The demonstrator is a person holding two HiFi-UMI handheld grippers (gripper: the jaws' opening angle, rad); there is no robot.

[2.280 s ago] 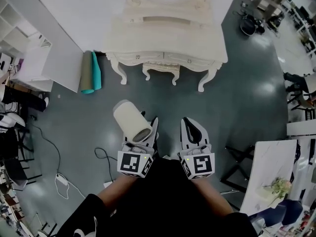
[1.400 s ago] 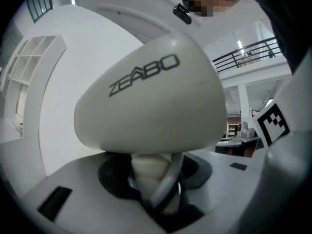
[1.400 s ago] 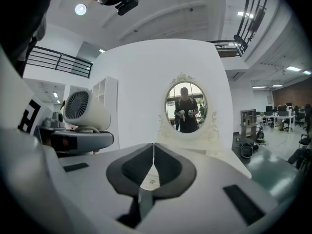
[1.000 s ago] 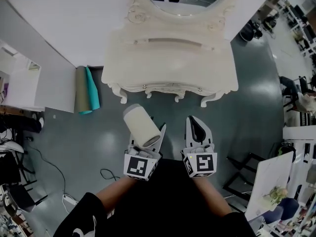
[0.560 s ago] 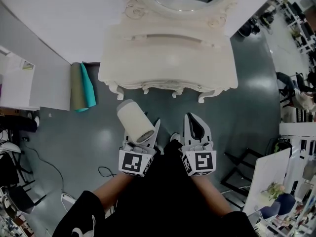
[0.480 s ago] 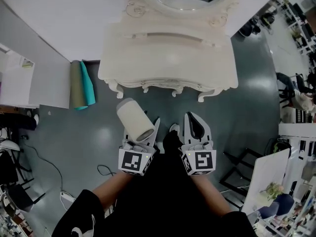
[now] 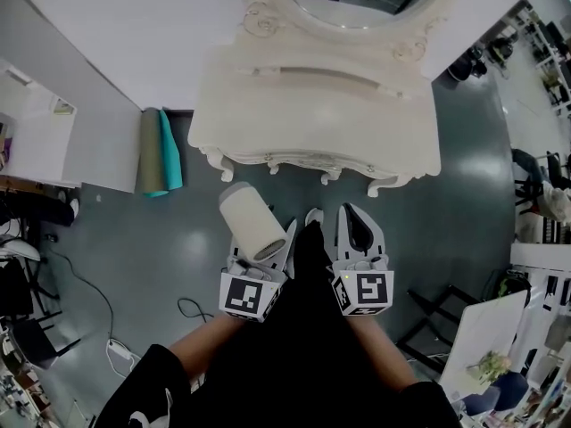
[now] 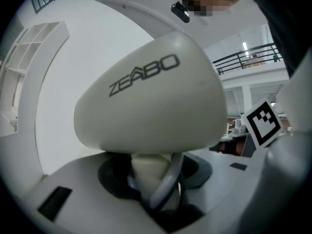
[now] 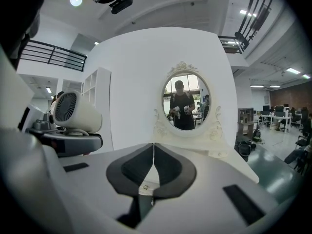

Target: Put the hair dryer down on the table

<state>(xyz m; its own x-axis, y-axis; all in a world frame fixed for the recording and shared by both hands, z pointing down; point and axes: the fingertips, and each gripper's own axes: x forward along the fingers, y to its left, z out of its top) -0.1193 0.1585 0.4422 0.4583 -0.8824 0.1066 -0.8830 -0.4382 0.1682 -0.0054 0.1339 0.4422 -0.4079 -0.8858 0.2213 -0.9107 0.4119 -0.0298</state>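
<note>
since the hair dryer [image 8: 151,101] looks rigid, smooth and top-heavy, its narrow handle [image 8: 145,165] suits best, where the left gripper [image 8: 154,182] clamps it; the right gripper [image 9: 153,167] sits closed, empty.

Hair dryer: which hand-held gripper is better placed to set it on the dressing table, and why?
Left. The left hand-held gripper clamps the hair dryer by its handle, facing the dressing table; the right hand-held gripper is shut and empty.
</note>
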